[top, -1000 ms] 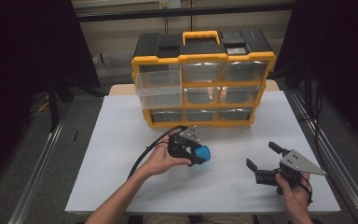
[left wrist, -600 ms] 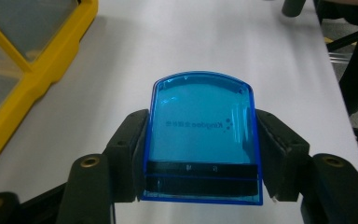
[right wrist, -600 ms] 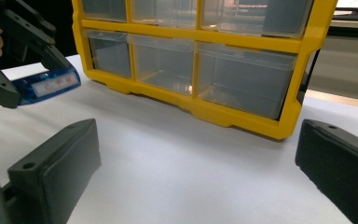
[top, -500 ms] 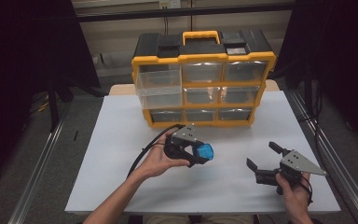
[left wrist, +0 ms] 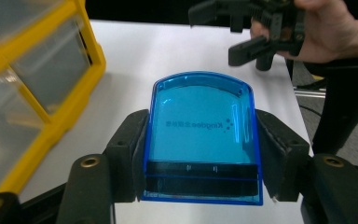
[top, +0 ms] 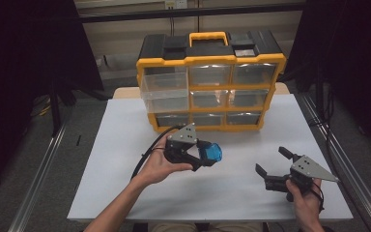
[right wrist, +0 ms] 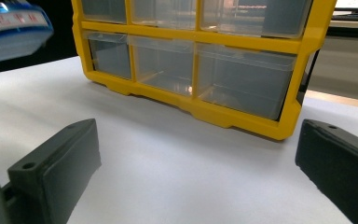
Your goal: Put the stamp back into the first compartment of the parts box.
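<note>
We saw the blue translucent case (left wrist: 203, 140) clamped between the two black jaws of the left tool (top: 200, 157), one jaw pressed against each of its long sides, its rounded end pointing away from the hand. Faint printed lettering showed through its lid in the left gripper view. In the high view the case (top: 211, 152) was held above the white worktop (top: 111, 159), in front of the organiser and toward the worktop's middle. The left hand (top: 159, 166) cradled that tool from beneath, and its cable looped back toward the organiser.

The right tool (top: 270, 166) sat near the worktop's right front, well apart from the case, its jaws spread wide with nothing between them. The right hand (top: 304, 200) gripped it from behind.

Behind both stood the yellow organiser (top: 211, 82), with clear drawers, black top and yellow handle; its upper-left drawer (top: 165, 79) was pulled partway out.
</note>
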